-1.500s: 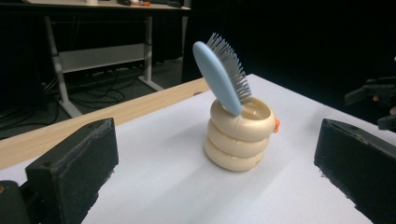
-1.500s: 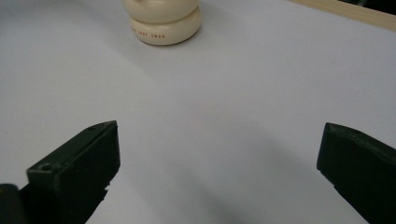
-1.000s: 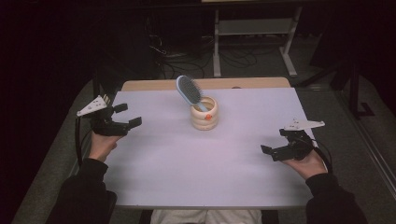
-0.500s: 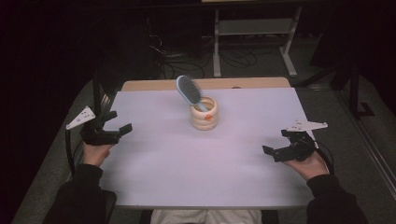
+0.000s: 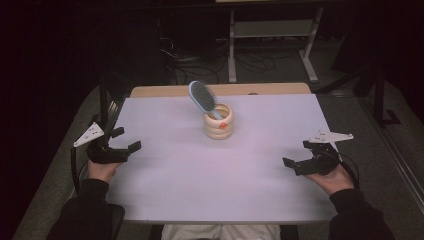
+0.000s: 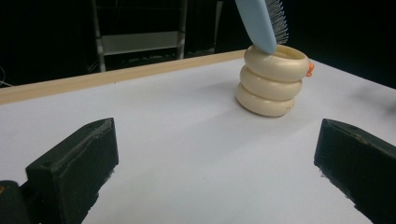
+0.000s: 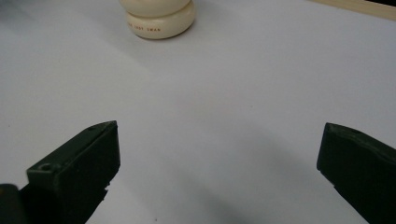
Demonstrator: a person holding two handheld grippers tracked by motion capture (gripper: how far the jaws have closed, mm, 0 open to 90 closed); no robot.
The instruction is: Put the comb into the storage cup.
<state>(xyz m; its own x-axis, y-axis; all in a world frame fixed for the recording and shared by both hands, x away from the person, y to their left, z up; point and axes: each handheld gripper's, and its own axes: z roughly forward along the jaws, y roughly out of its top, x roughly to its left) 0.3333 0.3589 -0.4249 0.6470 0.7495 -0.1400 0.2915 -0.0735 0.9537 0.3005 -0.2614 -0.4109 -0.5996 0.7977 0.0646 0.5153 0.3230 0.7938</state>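
one hairbrush (image 5: 202, 97), one holder (image 5: 219, 122) and two tongs are counted on the desk (image 5: 225, 190). the hairbrush is pale blue with dark bristles; it is stood handle-down in the holder and is tilted toward the far left. the holder is cream, shaped like three stacked rings, with a small orange spot on its side and small lettering on its lowest ring. it is placed near the middle of the desk, closer to the far edge, where a strip of bare wood (image 5: 280, 89) is seen. the left tongs (image 5: 122, 140) are held released at the left edge, nothing between the jaws. the right tongs (image 5: 300, 155) are likewise released near the right edge. wide bare surface is left between each of the tongs and the holder.
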